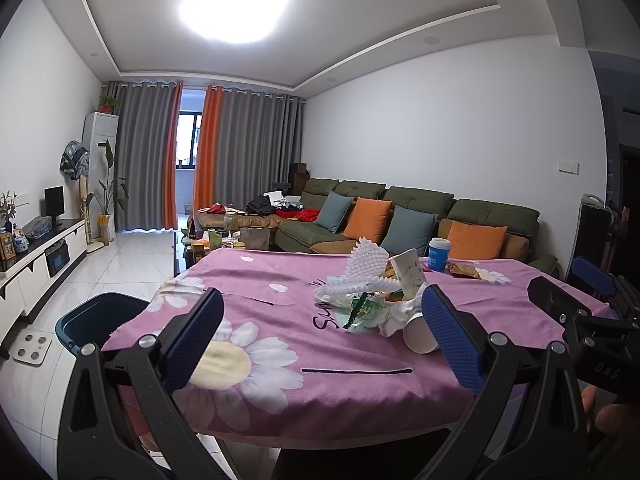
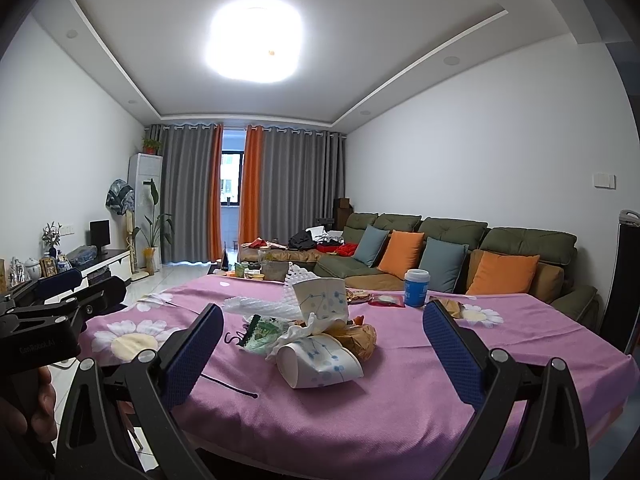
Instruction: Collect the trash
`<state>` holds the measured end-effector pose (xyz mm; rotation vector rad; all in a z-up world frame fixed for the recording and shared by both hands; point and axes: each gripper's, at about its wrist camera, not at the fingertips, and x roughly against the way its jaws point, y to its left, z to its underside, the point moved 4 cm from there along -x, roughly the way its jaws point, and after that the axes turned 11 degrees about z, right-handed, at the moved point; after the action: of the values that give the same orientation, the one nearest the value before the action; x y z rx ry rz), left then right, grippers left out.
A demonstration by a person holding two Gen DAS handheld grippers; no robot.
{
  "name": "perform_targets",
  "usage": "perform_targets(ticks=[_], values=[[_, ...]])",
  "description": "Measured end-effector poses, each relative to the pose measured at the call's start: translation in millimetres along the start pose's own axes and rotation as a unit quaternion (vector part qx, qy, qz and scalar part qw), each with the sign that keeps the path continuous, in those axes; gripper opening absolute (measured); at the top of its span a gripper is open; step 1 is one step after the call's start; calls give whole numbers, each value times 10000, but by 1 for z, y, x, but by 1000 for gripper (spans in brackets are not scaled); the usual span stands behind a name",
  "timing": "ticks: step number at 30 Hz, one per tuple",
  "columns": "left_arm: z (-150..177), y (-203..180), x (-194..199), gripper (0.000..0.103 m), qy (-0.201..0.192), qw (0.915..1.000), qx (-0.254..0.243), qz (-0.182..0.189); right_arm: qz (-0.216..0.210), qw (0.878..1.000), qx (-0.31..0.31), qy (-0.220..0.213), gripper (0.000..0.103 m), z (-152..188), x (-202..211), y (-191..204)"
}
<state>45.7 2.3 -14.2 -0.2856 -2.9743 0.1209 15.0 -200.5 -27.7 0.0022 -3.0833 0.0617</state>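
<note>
Trash pile (image 2: 316, 340) is being approached on the bench (image 2: 400, 420); both hand-held grippers, left (image 1: 322, 332) and right (image 2: 322, 350), are being held wide, empty; closing is called for next.

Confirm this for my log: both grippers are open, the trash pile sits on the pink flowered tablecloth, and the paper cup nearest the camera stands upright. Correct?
Not quite. The paper cup lies on its side, as the right wrist view shows. The rest holds: left gripper and right gripper are open, and the trash is on the tablecloth.

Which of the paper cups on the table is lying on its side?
The white paper cup with blue dots at the near edge of the trash pile is tipped over, its mouth facing left. The blue cup with the white lid, farther back, stands upright.
</note>
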Motion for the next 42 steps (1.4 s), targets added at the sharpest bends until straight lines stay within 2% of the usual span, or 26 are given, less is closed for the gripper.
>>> perform_targets(ticks=[21, 42], values=[[-4, 1, -6, 97, -62, 9999, -30, -80, -3, 10000, 18, 29, 96, 1, -5, 2], [-3, 4, -34, 97, 285, 9996, -75, -2, -92, 9993, 139, 346, 96, -3, -44, 8]])
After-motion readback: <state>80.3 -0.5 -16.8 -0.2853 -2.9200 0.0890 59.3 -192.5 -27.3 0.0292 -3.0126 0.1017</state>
